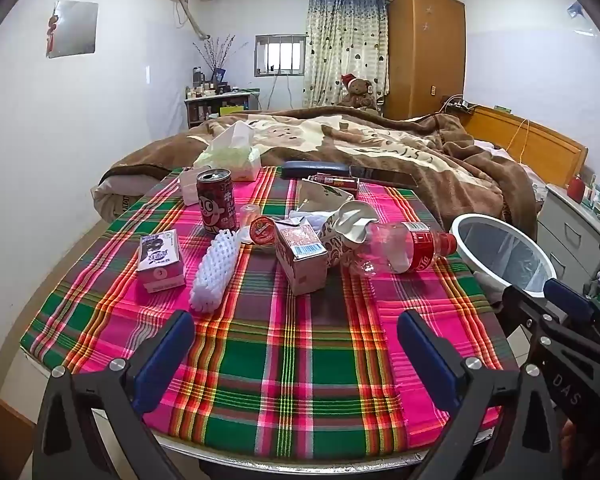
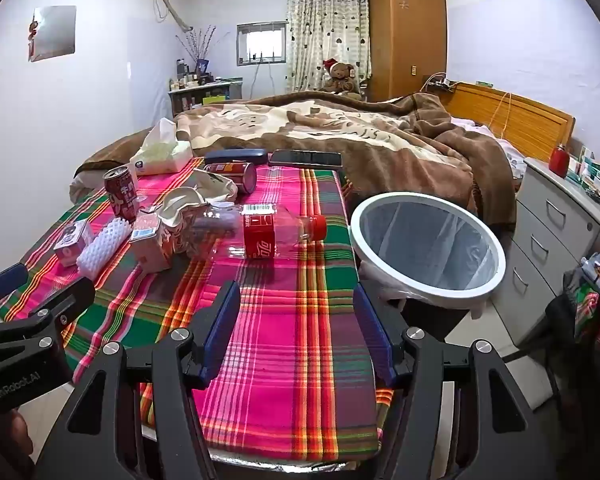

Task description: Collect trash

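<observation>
We are holding our left gripper [image 1: 296, 340] and right gripper [image 2: 296, 324] above the plaid tablecloth [image 1: 300, 360], fingers spread and gripping nothing. The clear plastic cola bottle with red label [image 2: 260, 234] is lying on its side among cartons, near the white-rimmed lined trash bin [image 2: 428, 240] standing just beside the table.

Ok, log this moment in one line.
left gripper open, empty | right gripper open, empty | bottle lying on table | bin beside table
</observation>
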Action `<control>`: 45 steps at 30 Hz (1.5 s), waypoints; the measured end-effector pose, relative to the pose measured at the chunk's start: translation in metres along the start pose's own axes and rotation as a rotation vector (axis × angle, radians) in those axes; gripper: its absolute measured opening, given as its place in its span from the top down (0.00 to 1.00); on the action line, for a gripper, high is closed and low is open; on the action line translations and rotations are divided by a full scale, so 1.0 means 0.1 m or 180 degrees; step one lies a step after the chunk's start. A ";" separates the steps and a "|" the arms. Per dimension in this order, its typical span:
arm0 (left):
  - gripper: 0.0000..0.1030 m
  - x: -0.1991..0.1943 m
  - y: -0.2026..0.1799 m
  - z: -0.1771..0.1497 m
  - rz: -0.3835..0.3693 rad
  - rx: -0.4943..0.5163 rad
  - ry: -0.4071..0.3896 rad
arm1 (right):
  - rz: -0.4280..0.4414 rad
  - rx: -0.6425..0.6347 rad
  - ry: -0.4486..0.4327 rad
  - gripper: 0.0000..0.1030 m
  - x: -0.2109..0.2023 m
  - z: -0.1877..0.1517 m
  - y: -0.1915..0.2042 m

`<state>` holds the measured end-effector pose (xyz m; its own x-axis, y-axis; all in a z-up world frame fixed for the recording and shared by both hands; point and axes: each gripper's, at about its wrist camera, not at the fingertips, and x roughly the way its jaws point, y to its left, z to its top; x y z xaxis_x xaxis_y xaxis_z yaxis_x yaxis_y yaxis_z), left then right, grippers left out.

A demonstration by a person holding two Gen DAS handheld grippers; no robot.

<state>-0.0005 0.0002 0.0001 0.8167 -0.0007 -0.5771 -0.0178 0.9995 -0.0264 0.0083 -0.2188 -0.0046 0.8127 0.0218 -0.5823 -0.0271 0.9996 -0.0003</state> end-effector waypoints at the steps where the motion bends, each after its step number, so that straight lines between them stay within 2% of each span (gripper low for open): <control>1: 0.01 0.00 0.00 0.00 0.0001 -0.0004 -0.0003 | -0.0004 -0.0028 0.0000 0.41 0.00 0.00 0.01; 45: 0.01 -0.02 0.04 -0.02 0.0035 -0.0013 0.0021 | 0.0001 -0.0037 -0.0007 0.42 -0.04 0.02 0.06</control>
<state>-0.0031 0.0039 -0.0001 0.8127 0.0101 -0.5826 -0.0291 0.9993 -0.0232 0.0060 -0.2128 -0.0010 0.8140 0.0223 -0.5804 -0.0342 0.9994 -0.0096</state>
